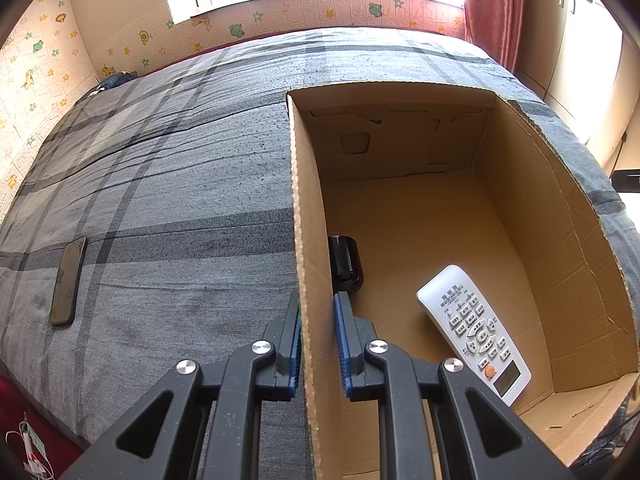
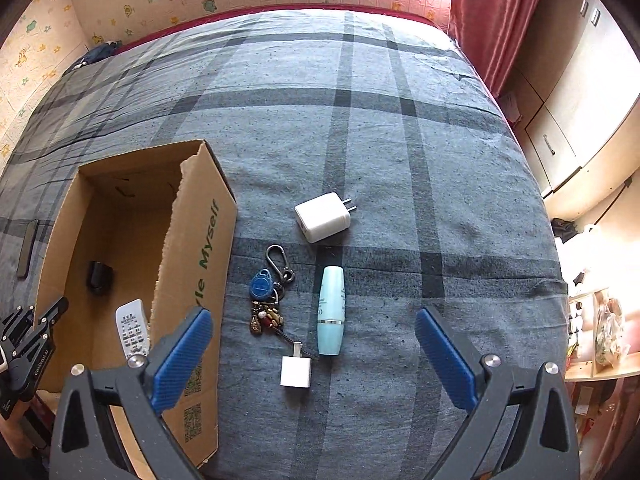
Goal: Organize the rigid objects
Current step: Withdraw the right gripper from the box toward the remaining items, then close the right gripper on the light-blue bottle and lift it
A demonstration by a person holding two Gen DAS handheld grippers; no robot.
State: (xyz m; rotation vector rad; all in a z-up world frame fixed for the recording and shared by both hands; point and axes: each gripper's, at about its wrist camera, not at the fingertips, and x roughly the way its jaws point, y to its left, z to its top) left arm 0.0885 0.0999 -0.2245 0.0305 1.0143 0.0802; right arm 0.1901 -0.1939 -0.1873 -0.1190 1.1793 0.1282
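Remote [image 1: 474, 334] in box [image 1: 560, 208]

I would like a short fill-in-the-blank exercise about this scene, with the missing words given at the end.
1. The left gripper is shut on the wall of the ____ box.
2. The white remote control lies ____ the box.
3. The right gripper is ____ above the bed.
4. The blue tag belongs to the bunch of ____.

Missing words: cardboard; inside; open; keys

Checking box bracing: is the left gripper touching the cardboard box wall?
Touching. The left wrist view shows the left gripper shut on the cardboard box wall, a blue pad on each face.
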